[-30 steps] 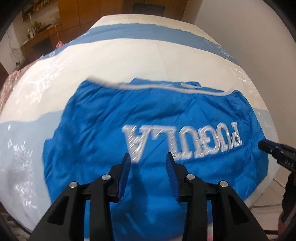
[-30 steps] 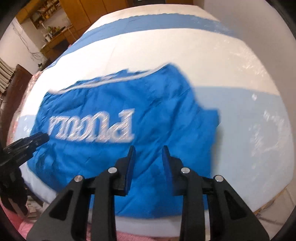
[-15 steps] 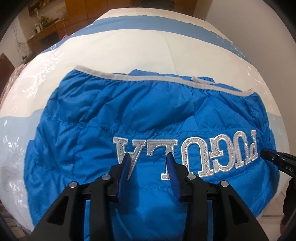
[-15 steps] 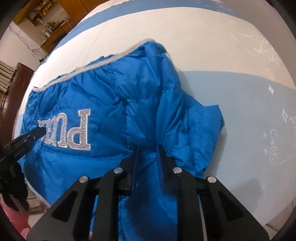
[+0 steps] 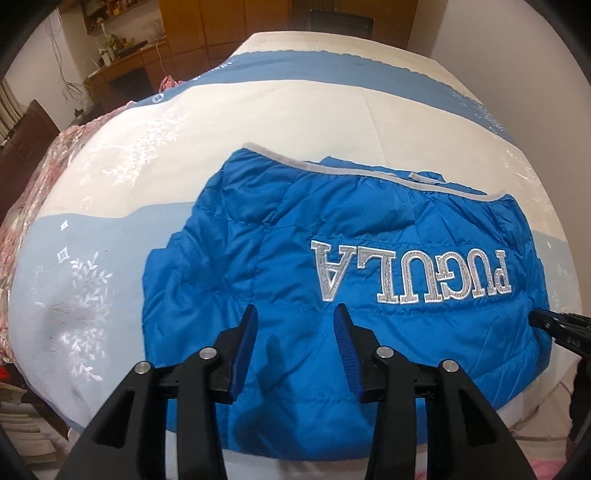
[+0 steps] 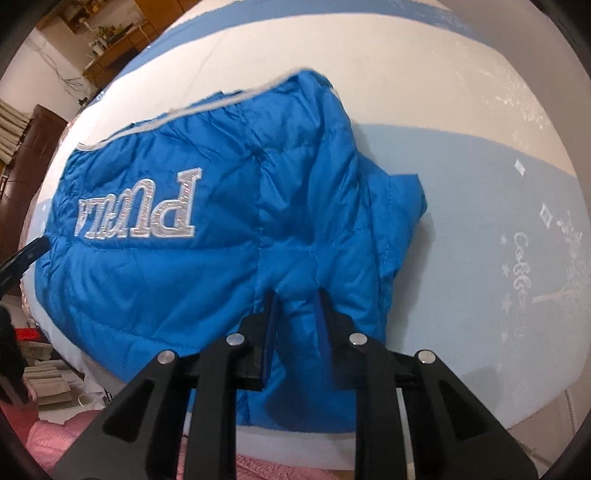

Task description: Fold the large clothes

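A blue puffer jacket [image 5: 332, 258] with silver lettering and a grey hem lies back-up on the bed. My left gripper [image 5: 297, 314] is open and empty, hovering over the jacket's near edge. My right gripper [image 6: 297, 295] is shut on a bunched fold of the jacket [image 6: 221, 258] at its right side, near the sleeve [image 6: 399, 206]. The right gripper's tip also shows at the right edge of the left wrist view [image 5: 554, 325]. The left gripper's tip shows at the left edge of the right wrist view [image 6: 26, 254].
The bed cover [image 5: 221, 122] is white with light blue bands. A pink floral blanket [image 5: 40, 166] lies along the bed's left side. Wooden cabinets [image 5: 221, 22] stand at the back. A pink cloth [image 6: 55, 435] lies below the near bed edge.
The left gripper has pulled back and to the left, so the lettering sits farther right. The right gripper has closed on the jacket's right side and bunched the cloth.
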{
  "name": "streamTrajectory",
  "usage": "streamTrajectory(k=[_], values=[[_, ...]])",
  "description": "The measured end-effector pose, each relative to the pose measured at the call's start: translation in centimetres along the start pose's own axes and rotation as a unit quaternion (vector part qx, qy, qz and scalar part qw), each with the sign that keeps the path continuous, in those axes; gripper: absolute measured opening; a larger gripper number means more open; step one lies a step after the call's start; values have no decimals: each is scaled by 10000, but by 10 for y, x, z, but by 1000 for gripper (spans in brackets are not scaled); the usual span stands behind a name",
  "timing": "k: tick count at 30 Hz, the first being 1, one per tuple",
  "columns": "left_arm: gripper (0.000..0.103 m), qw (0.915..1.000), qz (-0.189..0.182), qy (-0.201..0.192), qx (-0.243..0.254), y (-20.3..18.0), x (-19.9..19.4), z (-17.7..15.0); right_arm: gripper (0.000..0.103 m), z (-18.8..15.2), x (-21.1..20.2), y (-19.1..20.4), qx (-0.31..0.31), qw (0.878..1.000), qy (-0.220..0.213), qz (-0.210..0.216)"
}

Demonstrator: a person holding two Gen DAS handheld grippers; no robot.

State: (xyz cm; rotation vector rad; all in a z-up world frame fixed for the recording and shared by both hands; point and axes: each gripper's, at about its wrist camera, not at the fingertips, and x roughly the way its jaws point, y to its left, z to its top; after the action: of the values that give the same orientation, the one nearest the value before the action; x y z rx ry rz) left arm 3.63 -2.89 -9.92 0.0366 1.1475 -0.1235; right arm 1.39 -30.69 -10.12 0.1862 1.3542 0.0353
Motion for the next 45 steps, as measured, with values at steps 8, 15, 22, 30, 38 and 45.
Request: streamTrajectory(k=[8,15,22,30,38,45], values=[[54,9999,-63,-128,5,18,-10,0,19,-1,15,2,34,9999,-35,-162],[67,9998,-7,-219,28,44,-13,2,19,3,17,6,221,9996,-53,-141],[75,9997,-170,-28,-143,82,-1,1,20,13,15,-5,572,9983,-60,-54],[77,9855,-1326,358,-1000,138,31,-8,23,13,3,0,666,9974,-36,-259],[79,9645,-2158,742,-1331,150,71,-15,24,15,8,16,587,9969,5,-527],[62,9575,-2427,810,-1332,143,85,-19,24,17,15,23,630,9962,72,-591]])
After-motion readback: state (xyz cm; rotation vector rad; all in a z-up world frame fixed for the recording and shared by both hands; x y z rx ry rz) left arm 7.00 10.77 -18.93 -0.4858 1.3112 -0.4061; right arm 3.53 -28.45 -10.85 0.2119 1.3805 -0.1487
